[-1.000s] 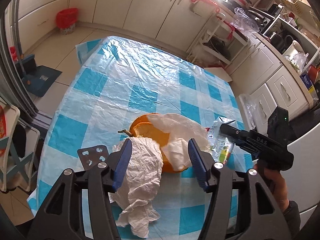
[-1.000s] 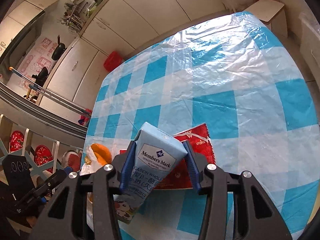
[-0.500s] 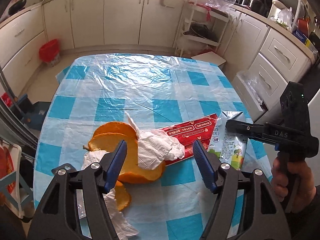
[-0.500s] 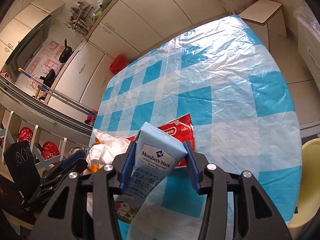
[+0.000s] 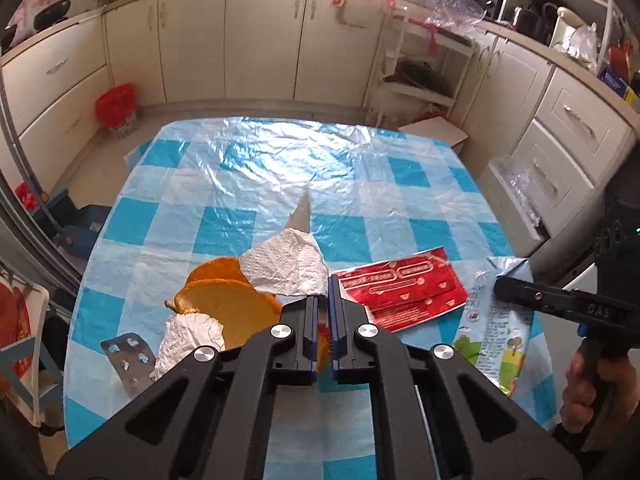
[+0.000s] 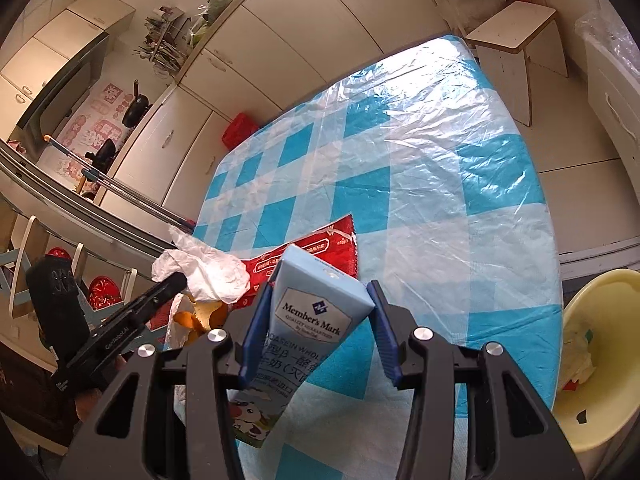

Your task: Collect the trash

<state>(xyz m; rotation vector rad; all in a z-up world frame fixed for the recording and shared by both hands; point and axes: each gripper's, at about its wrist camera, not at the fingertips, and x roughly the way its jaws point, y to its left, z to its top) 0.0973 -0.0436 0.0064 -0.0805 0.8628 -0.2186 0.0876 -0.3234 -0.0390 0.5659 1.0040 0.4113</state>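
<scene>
Left tool (image 5: 325, 312) was closed, jaws together on a white tissue (image 5: 286, 266), the tissue bunched just ahead of its tips and lifted off the desk (image 5: 280, 168). Orange peel (image 5: 228, 300) lay just left of and under that tool, with a second crumpled tissue (image 5: 188, 334) and a foil blister pack (image 5: 130, 356) further to its left. A red wrapper (image 5: 400, 294) lay flat just right of the left tool's tips.

Right tool (image 6: 316, 328) gripped a light blue milk carton (image 6: 316, 312) between both pads, carton tilted, its printed end sticking out ahead of the tips and its lower end hanging below the fingers. In the left wrist view the same carton (image 5: 490, 320) showed under the right tool (image 5: 520, 294), held by a hand (image 5: 588, 384).

From the right tool, the red wrapper (image 6: 304, 248) sat just ahead, partly hidden by the carton; the left tool (image 6: 176, 280) with the tissue (image 6: 208, 270) was to its left. A yellow bin (image 6: 592, 360) with scraps in it stood on the floor to the right tool's right, past the desk edge.
</scene>
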